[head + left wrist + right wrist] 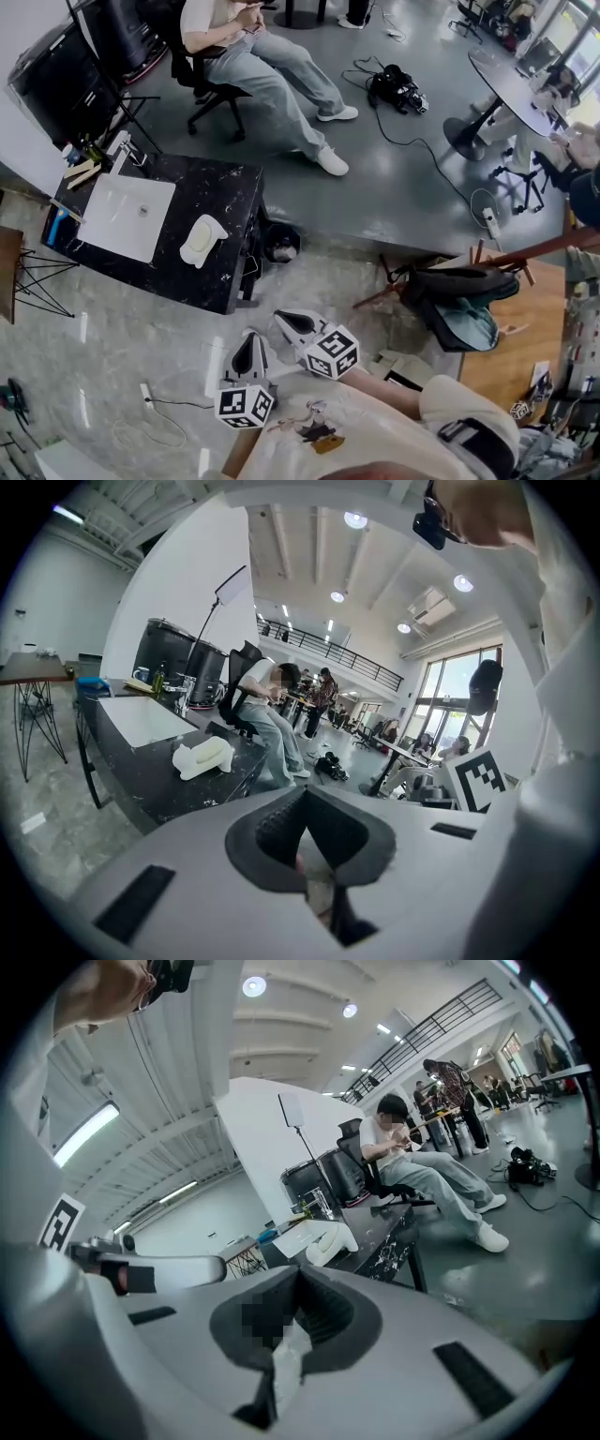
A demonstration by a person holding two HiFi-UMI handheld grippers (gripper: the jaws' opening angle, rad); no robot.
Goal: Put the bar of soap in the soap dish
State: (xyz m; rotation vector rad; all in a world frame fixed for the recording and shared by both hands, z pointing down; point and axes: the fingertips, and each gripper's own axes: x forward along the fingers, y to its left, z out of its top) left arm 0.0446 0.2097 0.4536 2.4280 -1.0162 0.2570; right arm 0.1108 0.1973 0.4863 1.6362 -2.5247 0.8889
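Open office hall: round desk (511, 80), office chair (214, 101), mezzanine railing (328, 649).

The left tool (251, 337) and right tool (281, 320) are pale grey with black ribbed pads (281, 832). Each carries a black-and-white marker cube (246, 405). The shirt (375, 431) is cream, with a print.

Bench: black top with white veining (225, 192), standing where the pale tiled floor (122, 347) meets the grey floor.
Basin: white and rectangular (127, 217), it takes up the bench's left part and has a small drain in its middle.
Soap dish: a pale moulded piece (202, 241), probably the dish, on the bare top just right of the basin.
Far corner: clutter (86, 169) of wooden strips and small bottles beside the basin, too small to sort.
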